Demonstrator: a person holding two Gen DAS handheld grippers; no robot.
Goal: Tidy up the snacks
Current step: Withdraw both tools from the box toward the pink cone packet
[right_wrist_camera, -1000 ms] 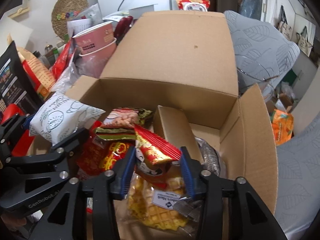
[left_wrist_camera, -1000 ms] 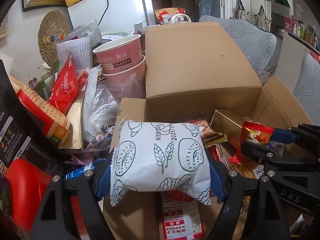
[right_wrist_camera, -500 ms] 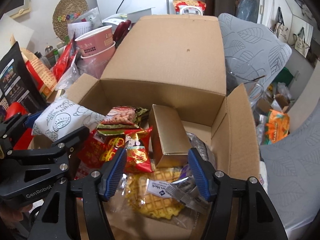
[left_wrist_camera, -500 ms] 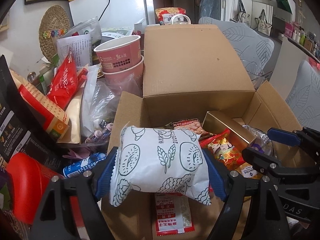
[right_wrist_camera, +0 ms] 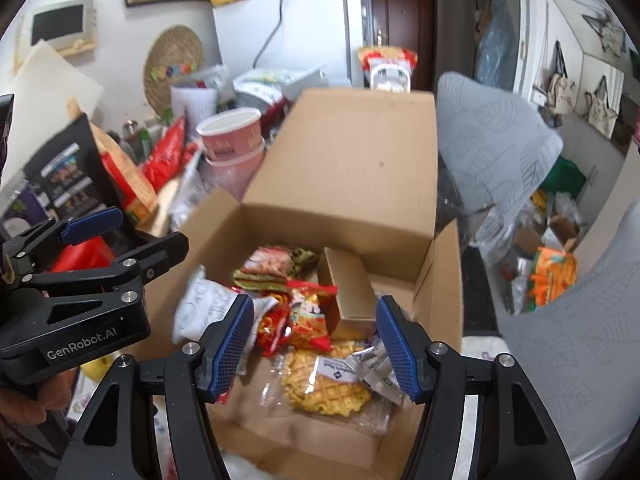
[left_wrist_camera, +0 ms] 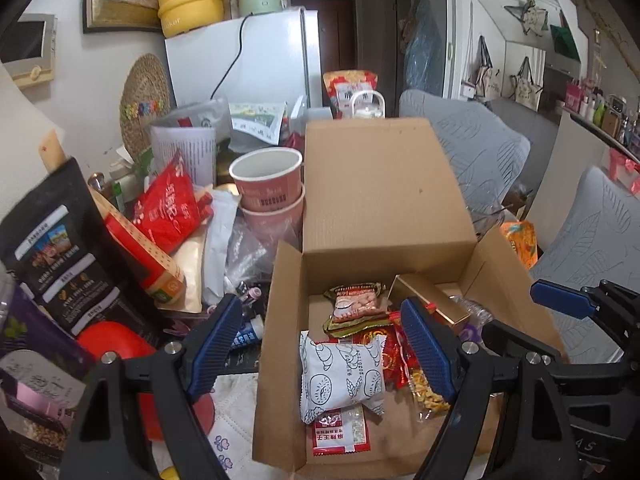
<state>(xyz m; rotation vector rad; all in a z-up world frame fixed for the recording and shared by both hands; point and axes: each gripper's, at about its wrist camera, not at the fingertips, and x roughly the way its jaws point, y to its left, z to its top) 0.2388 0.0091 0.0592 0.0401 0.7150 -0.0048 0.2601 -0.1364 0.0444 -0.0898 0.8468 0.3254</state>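
An open cardboard box (left_wrist_camera: 280, 320) holds several snacks. The white bread packet (left_wrist_camera: 340, 380) lies at its front left, free of any pad. Beside it are a peanut packet (left_wrist_camera: 356, 308), a red foil packet (right_wrist_camera: 308, 316), a gold box (right_wrist_camera: 348, 292) and a waffle packet (right_wrist_camera: 324, 384). My left gripper (left_wrist_camera: 320, 306) hangs open above the box's left side with nothing between its blue pads. Above the middle of the box my right gripper (right_wrist_camera: 314, 302) also stands open and holds nothing.
Left of the box is a heap: stacked pink paper cups (left_wrist_camera: 268, 192), a red bag (left_wrist_camera: 168, 208), a black pouch (left_wrist_camera: 60, 264) and a red round thing (left_wrist_camera: 116, 344). Grey leaf-print chairs (left_wrist_camera: 464, 140) stand to the right, a white fridge (left_wrist_camera: 244, 64) behind.
The left gripper has let go of the white packet, which now lies in the box. The right gripper released the red foil packet. Both grippers have risen away from the box.
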